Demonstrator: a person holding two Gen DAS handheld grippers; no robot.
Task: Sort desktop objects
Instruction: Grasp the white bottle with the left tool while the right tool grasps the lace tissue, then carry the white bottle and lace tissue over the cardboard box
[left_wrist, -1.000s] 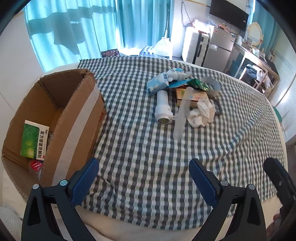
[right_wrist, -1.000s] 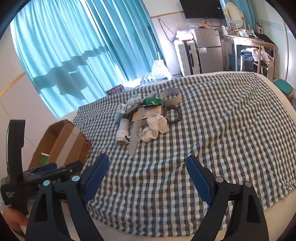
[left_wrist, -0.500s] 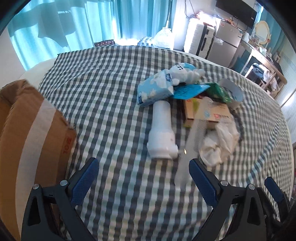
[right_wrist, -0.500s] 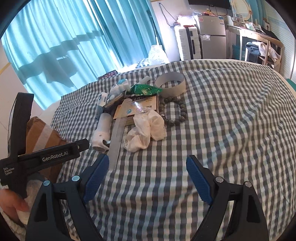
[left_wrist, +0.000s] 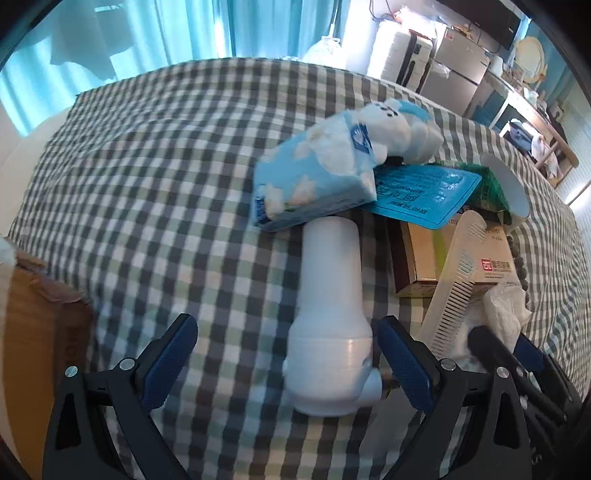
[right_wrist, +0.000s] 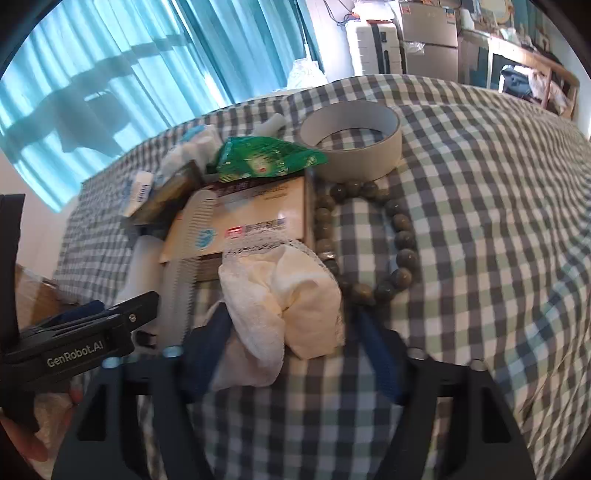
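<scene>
Jaws on my right hand-held gripper (right_wrist: 288, 347) have just been closing around the crumpled white tissue wad (right_wrist: 284, 299), which sits between the blue pads; too blurry to tell if they're pressing on it yet. My left hand-held gripper (left_wrist: 284, 354) has dropped in low from way back, pads spread wide either side of the white plastic bottle (left_wrist: 332, 321) lying on the checkered tabletop (left_wrist: 155, 192), not touching. A second ago both were hanging well short of the pile. Cardboard box (left_wrist: 33, 332) is just at my left edge, so I'd guess both grabs go there next. Comb (left_wrist: 454, 284) and bead bracelet (right_wrist: 402, 240) wait.
</scene>
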